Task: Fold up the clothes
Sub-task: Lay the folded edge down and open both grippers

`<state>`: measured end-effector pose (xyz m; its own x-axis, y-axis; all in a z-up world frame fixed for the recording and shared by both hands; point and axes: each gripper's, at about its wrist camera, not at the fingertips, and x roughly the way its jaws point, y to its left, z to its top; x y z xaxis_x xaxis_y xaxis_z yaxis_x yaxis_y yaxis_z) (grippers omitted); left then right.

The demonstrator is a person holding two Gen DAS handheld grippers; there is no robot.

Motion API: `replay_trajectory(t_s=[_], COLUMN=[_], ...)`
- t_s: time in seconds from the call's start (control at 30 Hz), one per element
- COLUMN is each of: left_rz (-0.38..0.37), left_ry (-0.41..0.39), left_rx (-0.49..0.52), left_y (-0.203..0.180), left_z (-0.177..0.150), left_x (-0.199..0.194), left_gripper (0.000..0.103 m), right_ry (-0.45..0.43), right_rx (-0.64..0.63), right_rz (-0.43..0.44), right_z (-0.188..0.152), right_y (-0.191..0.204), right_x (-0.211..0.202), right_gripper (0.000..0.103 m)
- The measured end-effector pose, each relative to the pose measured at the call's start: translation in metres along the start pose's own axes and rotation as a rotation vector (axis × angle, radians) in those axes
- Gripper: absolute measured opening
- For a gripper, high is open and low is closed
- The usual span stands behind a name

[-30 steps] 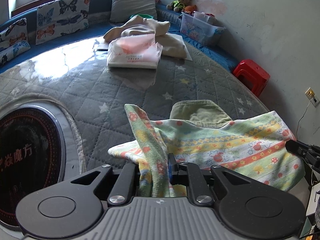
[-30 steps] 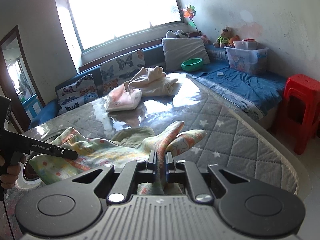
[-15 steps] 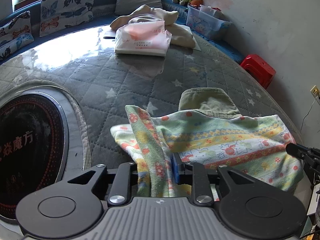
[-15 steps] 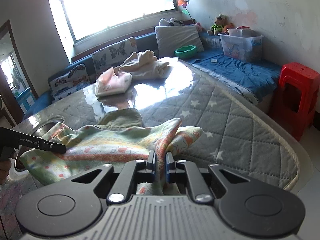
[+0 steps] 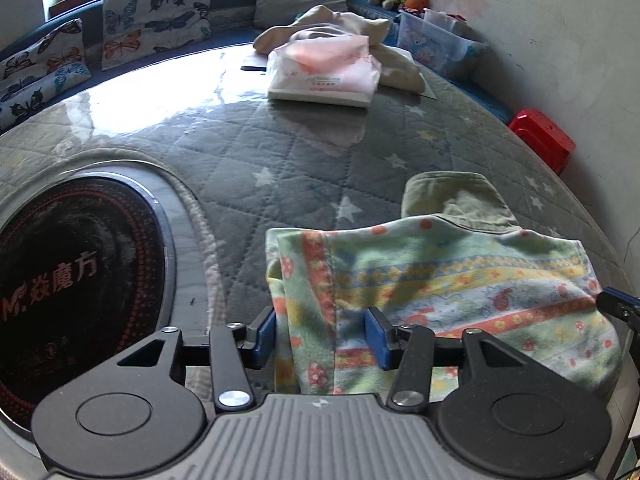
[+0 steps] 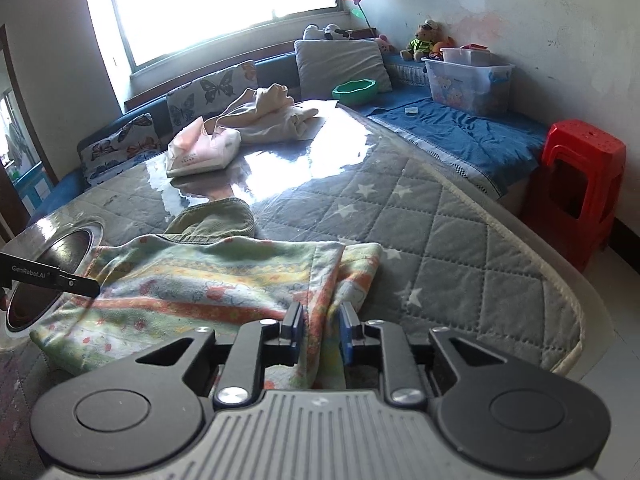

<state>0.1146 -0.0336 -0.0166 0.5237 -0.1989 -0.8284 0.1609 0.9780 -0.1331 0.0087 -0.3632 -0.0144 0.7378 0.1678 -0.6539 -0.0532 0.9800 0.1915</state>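
A grey quilted bench point(image 5: 304, 152), star-printed and under a glossy clear cover, fills both views. A round dark cooktop point(image 5: 72, 280) with printed characters is set into its left part.

The patterned garment point(image 5: 460, 280), pale green with orange, yellow and blue bands, lies folded over at the near edge of the bench, stretched between the two grippers. An olive-green cloth point(image 5: 452, 200) pokes out from under its far edge.

Farther back on the bench, a cream garment point(image 6: 272, 116) lies bunched, and a pink-and-white plastic package point(image 6: 200, 152) rests just in front of it. Butterfly-print cushions point(image 5: 156, 12) line the blue seat behind; a red plastic stool point(image 6: 576, 184) stands on the floor beside the bench, and a clear storage box point(image 6: 468, 80) sits on the blue cover by the wall.

The left gripper point(image 5: 322, 334) has its jaws parted, a fold of the garment's left corner lying loose between the blue pads point(image 5: 376, 336). The right gripper point(image 6: 320, 330) also has its jaws apart, more narrowly, with the right corner's bunched edge standing between them.
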Motion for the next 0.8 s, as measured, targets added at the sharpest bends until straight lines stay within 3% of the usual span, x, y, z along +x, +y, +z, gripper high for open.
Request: replay_trajectory(t_s=[0.13,0.4,0.67,0.8], left_rz=[0.023,0.062,0.073,0.085], left_ry=[-0.002,-0.029,-0.026,-0.022], left_rx=[-0.018,-0.061,-0.068,-0.066], left_y=[0.004,0.008,0.004,0.003], left_z=[0.003,0.018,0.026,0.027], left_x=[0.000,0.005,0.015,0.021], left_gripper=[0.052,0.052,0.052,0.059], right_ry=[-0.016,-0.037,-0.030,-0.026], right_rx=[-0.016,-0.039,-0.064,-0.078], right_rz=[-0.017,-0.012,-0.008,-0.009], right_z=[0.004,0.015,0.023,0.027], right_y=[0.002,0.007,0.015,0.019], right_x=[0.000,0.010,0.033,0.044], right_gripper=[0.028,0.030,0.039,0.047])
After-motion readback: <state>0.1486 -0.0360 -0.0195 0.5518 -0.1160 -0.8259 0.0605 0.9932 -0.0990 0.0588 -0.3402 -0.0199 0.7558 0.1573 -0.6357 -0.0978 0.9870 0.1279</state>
